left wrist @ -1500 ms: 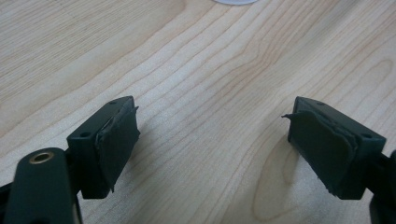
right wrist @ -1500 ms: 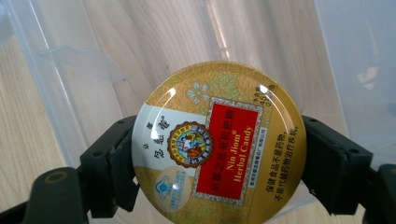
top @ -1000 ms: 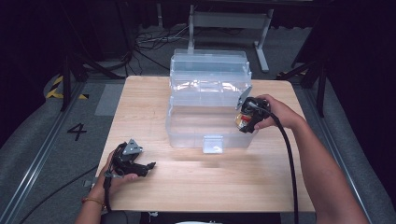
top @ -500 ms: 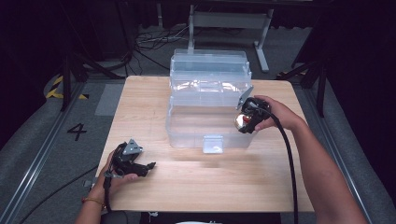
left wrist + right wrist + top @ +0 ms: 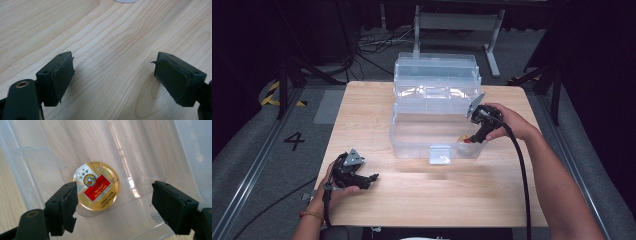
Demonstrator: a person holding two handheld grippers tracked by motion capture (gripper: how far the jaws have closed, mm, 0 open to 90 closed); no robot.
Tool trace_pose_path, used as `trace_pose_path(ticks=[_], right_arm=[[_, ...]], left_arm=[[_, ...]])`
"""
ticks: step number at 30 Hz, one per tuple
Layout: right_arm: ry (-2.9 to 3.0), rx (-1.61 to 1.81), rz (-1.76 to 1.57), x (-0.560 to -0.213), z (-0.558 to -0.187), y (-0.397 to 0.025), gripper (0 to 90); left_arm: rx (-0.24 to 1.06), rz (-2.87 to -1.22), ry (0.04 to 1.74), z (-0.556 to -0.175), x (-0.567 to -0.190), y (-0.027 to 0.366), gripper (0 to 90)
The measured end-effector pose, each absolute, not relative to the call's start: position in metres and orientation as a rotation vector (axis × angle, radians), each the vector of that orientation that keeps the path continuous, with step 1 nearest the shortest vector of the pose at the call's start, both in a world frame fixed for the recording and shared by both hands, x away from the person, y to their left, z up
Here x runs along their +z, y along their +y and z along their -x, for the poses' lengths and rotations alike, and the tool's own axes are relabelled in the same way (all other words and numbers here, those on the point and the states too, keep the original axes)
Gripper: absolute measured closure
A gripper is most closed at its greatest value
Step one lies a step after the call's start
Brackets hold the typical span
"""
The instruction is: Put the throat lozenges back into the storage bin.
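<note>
Inside the big clear plastic box [image 5: 432,137] on the pale wooden table [image 5: 427,195], a small round gold tin with a red label [image 5: 96,185] lies flat on the see-through bottom, near the right end. Right above it hangs the right gripper [image 5: 113,207], jaws spread wide, with the tin just beside one jaw and not pinched. Down at the table's near left corner, the left gripper [image 5: 113,80] rests low over bare wood, jaws wide apart and holding nothing.

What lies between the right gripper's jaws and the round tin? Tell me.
Nothing. In the right gripper view the open right gripper hangs above the tin, which lies on the clear box floor; one jaw overlaps the tin's edge.
</note>
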State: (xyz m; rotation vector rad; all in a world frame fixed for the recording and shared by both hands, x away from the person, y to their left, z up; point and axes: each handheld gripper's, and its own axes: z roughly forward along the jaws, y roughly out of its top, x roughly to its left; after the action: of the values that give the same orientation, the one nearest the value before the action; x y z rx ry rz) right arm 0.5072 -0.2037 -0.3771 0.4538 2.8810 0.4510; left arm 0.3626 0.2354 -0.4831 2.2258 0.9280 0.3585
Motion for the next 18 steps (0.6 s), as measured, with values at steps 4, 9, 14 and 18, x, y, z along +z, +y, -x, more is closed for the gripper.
trace_pose_path(ticks=[4, 9, 14, 18], right_arm=[[2.867, 0.485, -0.458, -0.375, -0.506, -0.207, 21.9], [2.829, 0.577, -0.471, -0.37, -0.504, -0.214, 21.2], [2.79, 0.663, -0.496, -0.365, -0.5, -0.223, 21.5], [2.748, 0.739, -0.503, -0.359, -0.495, -0.233, 21.7]], left_arm=[[0.357, -2.225, 0.928, -0.363, -0.483, 0.235, 16.7], [0.359, -2.225, 0.927, -0.362, -0.483, 0.235, 16.8], [0.356, -2.236, 0.916, -0.361, -0.481, 0.237, 21.7], [0.378, -2.264, 0.921, -0.362, -0.475, 0.232, 27.5]])
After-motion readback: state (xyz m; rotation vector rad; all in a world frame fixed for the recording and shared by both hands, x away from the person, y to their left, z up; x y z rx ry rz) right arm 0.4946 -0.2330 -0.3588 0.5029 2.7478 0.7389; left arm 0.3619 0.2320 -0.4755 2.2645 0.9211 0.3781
